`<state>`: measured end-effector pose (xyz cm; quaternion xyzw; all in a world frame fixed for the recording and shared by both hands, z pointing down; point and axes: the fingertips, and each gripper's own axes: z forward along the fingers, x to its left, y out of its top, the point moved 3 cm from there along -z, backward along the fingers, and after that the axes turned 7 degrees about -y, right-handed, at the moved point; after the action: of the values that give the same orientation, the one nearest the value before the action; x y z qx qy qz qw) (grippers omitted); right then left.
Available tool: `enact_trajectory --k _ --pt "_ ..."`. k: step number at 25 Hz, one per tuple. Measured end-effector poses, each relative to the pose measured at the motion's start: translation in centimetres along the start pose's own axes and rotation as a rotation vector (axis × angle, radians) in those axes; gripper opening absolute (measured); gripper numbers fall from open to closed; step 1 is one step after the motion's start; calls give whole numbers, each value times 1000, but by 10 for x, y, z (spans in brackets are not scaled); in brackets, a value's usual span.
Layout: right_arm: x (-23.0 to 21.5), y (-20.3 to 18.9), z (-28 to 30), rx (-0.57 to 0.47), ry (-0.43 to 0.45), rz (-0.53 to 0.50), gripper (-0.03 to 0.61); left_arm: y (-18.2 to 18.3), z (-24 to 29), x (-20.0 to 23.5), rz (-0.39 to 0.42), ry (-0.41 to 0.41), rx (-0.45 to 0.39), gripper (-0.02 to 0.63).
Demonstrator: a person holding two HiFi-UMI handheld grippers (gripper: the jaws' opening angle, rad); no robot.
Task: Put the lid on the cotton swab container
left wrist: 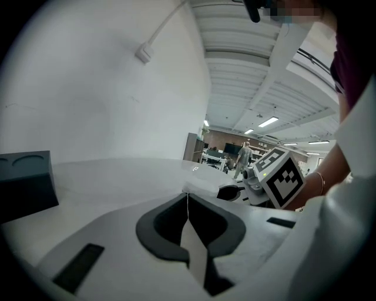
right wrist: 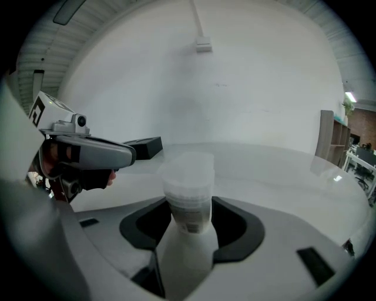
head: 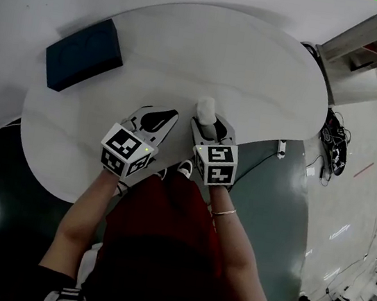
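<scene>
The cotton swab container (right wrist: 188, 191), cloudy plastic with its lid seemingly on, sits upright gripped in the right tongs (right wrist: 188, 226) over the white bench (head: 270, 74). Can't tell what's inside. The left tongs (left wrist: 188, 197) are closed, empty. A dark blue box (head: 83, 53) sits well apart.

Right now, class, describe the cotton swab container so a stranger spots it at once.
Start at the white table. At its near edge, the right gripper clamps the cotton swab container. It is pale and translucent, unlike the dark blue box at the far left.
</scene>
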<state>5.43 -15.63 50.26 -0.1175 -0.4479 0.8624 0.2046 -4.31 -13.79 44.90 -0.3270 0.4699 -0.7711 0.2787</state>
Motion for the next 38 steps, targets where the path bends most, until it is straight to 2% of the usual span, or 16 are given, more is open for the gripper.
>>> enact_trajectory --k 9,18,27,34,38 --pt "-2 -1 -15 -47 -43 45 210 -7 -9 1 -9 -15 -1 26" --pt "12 -23 -50 -33 -132 173 209 -13 -12 -6 17 -45 18 26" --pt "32 -26 -72 -57 -149 233 203 -13 -22 -15 37 -78 6 26" --pt "43 -24 -92 -104 -168 247 90 -15 -31 -22 34 -85 17 26" --pt "45 -25 -104 -125 -187 254 56 -16 -34 -29 36 -87 21 26"
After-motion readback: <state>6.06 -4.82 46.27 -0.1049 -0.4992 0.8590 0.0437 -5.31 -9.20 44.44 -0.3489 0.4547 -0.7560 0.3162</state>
